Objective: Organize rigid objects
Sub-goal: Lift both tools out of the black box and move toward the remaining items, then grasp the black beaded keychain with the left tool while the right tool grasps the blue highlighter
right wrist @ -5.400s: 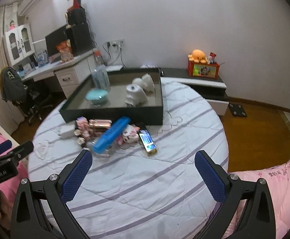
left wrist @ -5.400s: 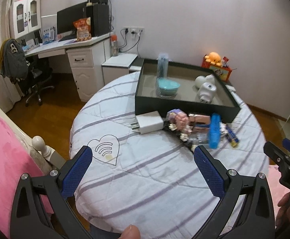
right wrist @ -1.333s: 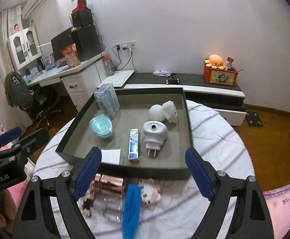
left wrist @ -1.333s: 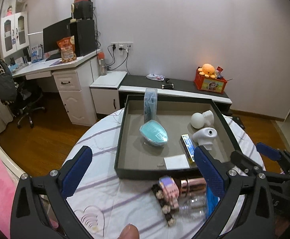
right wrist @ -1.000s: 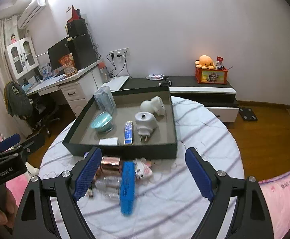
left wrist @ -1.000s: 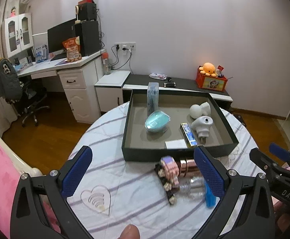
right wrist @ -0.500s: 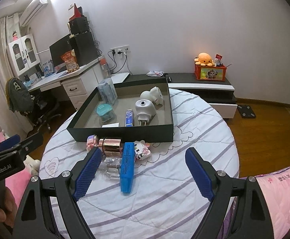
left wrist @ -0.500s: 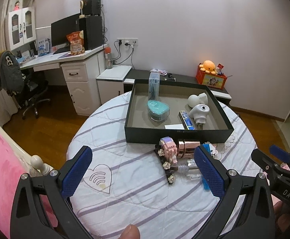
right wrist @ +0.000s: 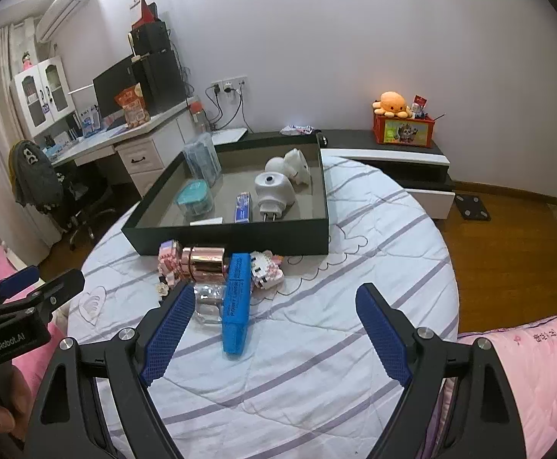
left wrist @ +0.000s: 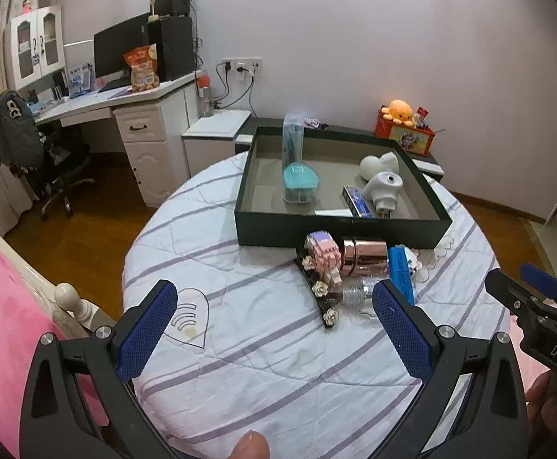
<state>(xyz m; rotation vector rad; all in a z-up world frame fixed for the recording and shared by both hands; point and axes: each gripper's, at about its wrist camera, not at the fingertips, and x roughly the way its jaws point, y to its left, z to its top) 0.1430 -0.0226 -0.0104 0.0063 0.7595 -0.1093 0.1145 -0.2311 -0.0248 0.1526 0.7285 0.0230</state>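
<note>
Both grippers are held above the round table (right wrist: 354, 267) with nothing between their jaws: the left gripper (left wrist: 274, 325) is spread wide, and the right gripper (right wrist: 274, 329) likewise. The black tray (right wrist: 240, 235) is seen at twelve o'clock, holding a white plug (right wrist: 272, 191) and a teal box (right wrist: 194, 195). Just before it lie a blue bar (right wrist: 236, 290), a copper cylinder (right wrist: 203, 262) and what may be block figures (left wrist: 324, 256).

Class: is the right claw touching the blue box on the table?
Apart. The right wrist view shows the open right claw above the bedspread, the blue box lying clear between its fingers.
</note>
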